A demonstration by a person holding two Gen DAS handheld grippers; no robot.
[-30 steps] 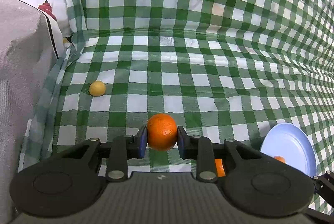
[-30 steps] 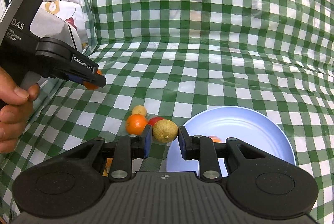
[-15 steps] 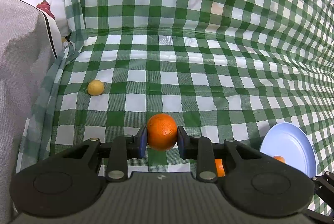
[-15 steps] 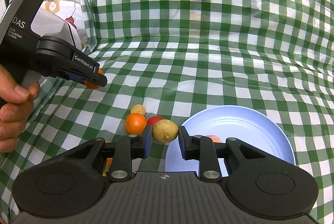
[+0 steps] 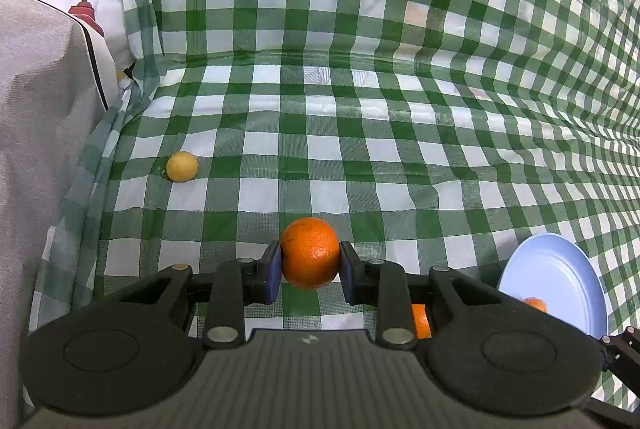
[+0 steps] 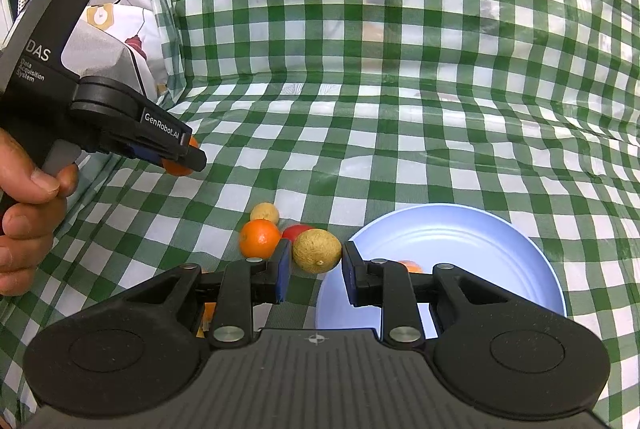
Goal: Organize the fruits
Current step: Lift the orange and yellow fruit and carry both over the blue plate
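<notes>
Colours and patterns: fruit, plate, cloth

Tablecloth (image 5: pixel 320 149): green-and-white gingham. Plate (image 6: pixel 460 229): pale blue. Held orange (image 5: pixel 310 253): bright orange. Lemon (image 6: pixel 317 251): dull yellow. Small round fruit (image 5: pixel 182 166): pale yellow. Gripper fingers (image 5: pixel 274 271): black, blue pads.

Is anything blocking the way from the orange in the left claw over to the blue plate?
Nothing visible does. The left gripper holds the orange up above the checked cloth. The blue plate lies to its right, with only bare cloth showing between.
</notes>
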